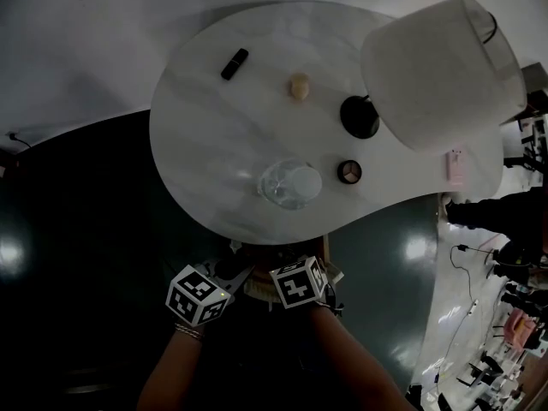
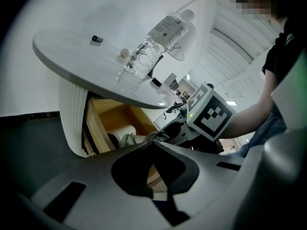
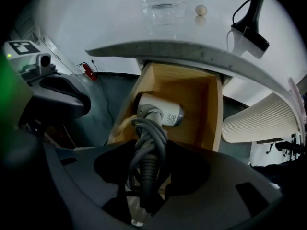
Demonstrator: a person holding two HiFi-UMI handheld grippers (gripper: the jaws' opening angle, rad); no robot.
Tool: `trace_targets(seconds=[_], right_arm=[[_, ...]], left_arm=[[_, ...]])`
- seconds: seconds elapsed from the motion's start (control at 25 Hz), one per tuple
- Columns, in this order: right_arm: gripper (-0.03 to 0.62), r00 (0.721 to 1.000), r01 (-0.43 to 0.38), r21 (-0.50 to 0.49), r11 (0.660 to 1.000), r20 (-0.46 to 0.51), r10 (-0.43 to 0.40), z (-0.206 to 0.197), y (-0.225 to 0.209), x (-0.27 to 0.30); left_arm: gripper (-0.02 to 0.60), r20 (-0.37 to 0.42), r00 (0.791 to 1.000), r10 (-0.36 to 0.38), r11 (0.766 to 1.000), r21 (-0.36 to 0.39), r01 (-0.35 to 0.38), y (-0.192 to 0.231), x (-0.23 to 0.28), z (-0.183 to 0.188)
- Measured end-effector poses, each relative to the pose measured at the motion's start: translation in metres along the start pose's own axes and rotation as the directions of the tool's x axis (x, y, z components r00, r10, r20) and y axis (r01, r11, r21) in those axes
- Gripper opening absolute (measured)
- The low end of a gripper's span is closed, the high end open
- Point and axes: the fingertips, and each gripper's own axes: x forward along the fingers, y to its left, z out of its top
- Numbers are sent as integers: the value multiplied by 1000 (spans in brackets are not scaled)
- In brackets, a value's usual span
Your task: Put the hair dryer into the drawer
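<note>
the right gripper [image 3: 147,150] points steeply down over an open wooden drawer [image 3: 197,96] that sticks out from under a white table [image 1: 214,135]. its 2 jaws are clamped on a bundle of grey cord [image 3: 145,128] – the coiled lead of the hair dryer [image 3: 163,112]. the dryer's white body hangs off that cord inside the drawer's walls, lying crosswise near the back left corner. whether it touches the drawer's floor cannot be told.

the left gripper [image 2: 153,145] sits just beside the right one, angled gently down toward the same drawer. its jaws are closed together at the tips, with nothing between them. from its view the white dryer shows low in the drawer, and the right gripper's marker cube [image 2: 211,114] is above and to the right of it.

in the head view both grippers are side by side at the table's near edge, with the person's forearms [image 1: 360,358] behind them.

on the table top stands 1 clear water bottle [image 1: 290,183] near the front edge, directly above the drawer. farther back are a small black object [image 1: 234,63] and a beige ball [image 1: 298,86], well apart. a lamp with a big white shade [image 1: 441,71] stands on the right side, a small round case [image 1: 348,172] near its black base [image 1: 360,116] – and a pink item [image 1: 455,166] lies at the right edge.
</note>
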Motion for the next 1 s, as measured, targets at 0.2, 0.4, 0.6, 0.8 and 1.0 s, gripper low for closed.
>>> trace_targets(seconds=[0.2, 0.4, 0.6, 0.8, 1.0], right_arm=[[215, 998, 59, -46, 997, -23, -60, 6, -2, 5], [215, 995, 101, -83, 991, -15, -103, 16, -3, 13], [216, 991, 132, -119, 984, -21, -135, 16, -1, 22], [221, 992, 122, -117, 986, -22, -125, 13, 4, 28], [233, 991, 104, -153, 983, -62, -115, 2, 6, 39]], left_arm=[[8, 5, 1000, 1, 1000, -6, -1, 2, 0, -1], [8, 9, 1000, -1, 1000, -13, 1, 4, -1, -2], [8, 15, 1000, -6, 999, -32, 7, 7, -4, -5], [8, 12, 1000, 3, 999, -42, -3, 13, -7, -11], [8, 0, 1000, 8, 999, -47, -8, 17, -8, -17]])
